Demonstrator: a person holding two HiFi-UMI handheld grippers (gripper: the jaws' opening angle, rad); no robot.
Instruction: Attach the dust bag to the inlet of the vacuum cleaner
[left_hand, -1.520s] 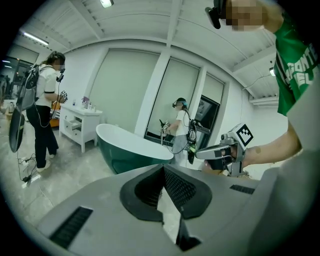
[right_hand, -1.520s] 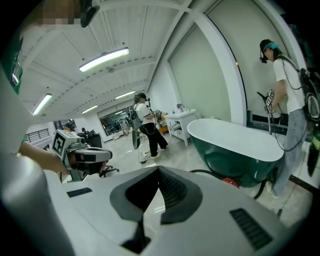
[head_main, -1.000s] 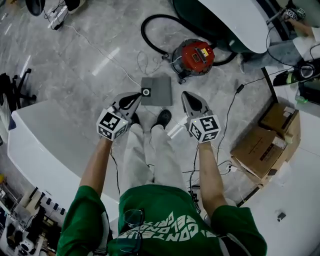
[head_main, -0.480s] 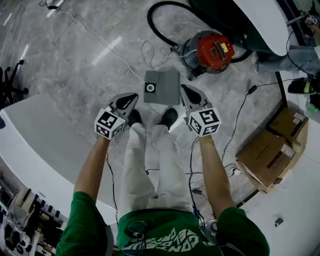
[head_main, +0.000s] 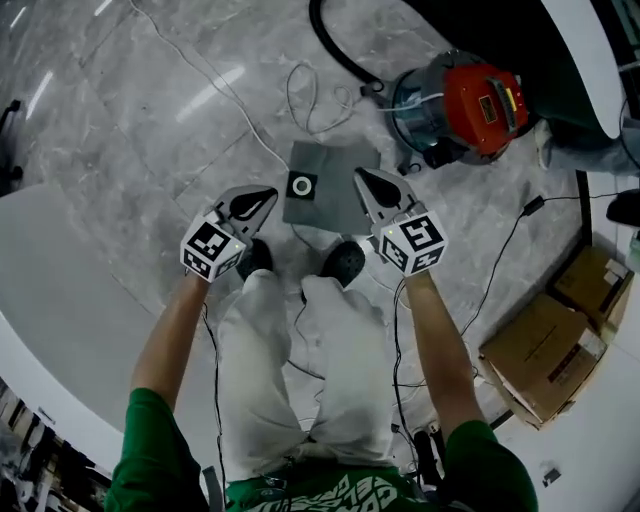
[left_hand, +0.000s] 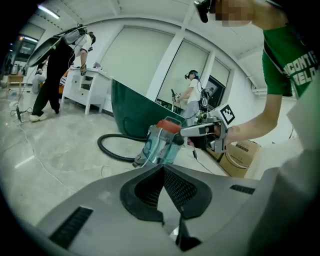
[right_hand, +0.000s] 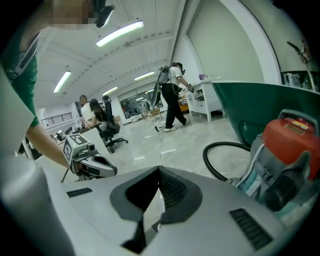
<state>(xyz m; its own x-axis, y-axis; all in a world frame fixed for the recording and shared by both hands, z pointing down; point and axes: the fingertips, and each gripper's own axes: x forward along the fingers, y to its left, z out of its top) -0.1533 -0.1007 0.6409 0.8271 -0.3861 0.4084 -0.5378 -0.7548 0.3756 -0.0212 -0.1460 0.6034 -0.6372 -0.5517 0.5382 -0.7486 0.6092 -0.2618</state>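
1. Flat grey fabric dust bag lies on the floor, white ring collar facing up at its left edge.
2. Red-topped canister vacuum cleaner stands near the bag's far right corner.
3. Left gripper and right gripper hover at the bag's sides, both pinched closed, empty.

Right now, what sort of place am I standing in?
Probably an open-plan office or lab workspace. It has a polished stone-look floor, a big curved white desk and a swivel chair in the background. Cardboard boxes sit on the floor at the side.
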